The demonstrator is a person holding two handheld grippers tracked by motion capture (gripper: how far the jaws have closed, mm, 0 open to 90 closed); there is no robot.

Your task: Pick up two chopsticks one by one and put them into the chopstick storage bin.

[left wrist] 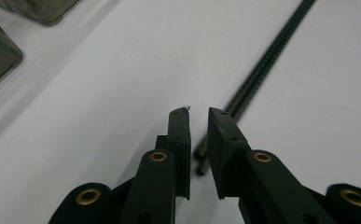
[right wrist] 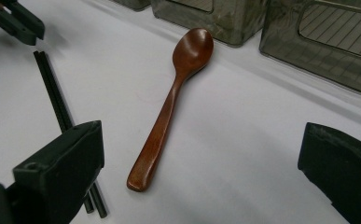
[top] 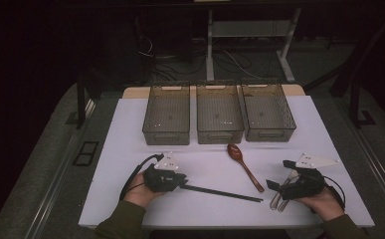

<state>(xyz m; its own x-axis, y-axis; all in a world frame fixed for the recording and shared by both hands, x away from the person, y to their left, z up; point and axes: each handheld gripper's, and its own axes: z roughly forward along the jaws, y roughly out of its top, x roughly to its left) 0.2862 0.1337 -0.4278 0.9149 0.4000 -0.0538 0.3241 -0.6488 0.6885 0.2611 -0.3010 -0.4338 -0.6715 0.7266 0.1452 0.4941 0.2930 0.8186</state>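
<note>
Both grippers are resting low on the white table, one in each hand. Left gripper is sitting with its jaws nearly together, a narrow gap between them and nothing in it; the near ends of the black chopsticks are lying on the table just beside and under the right-hand jaw, and the pair is running away from it up the left gripper view. In the high view the left gripper is pointing toward the chopsticks, which are stretching toward the right gripper. Right gripper is standing wide open and empty, its jaws framing the brown wooden spoon, whose handle end is lying between them. The spoon is lying flat, bowl toward the three clear bins lined up at the far side. Metal cutlery is lying under the right gripper.
</note>
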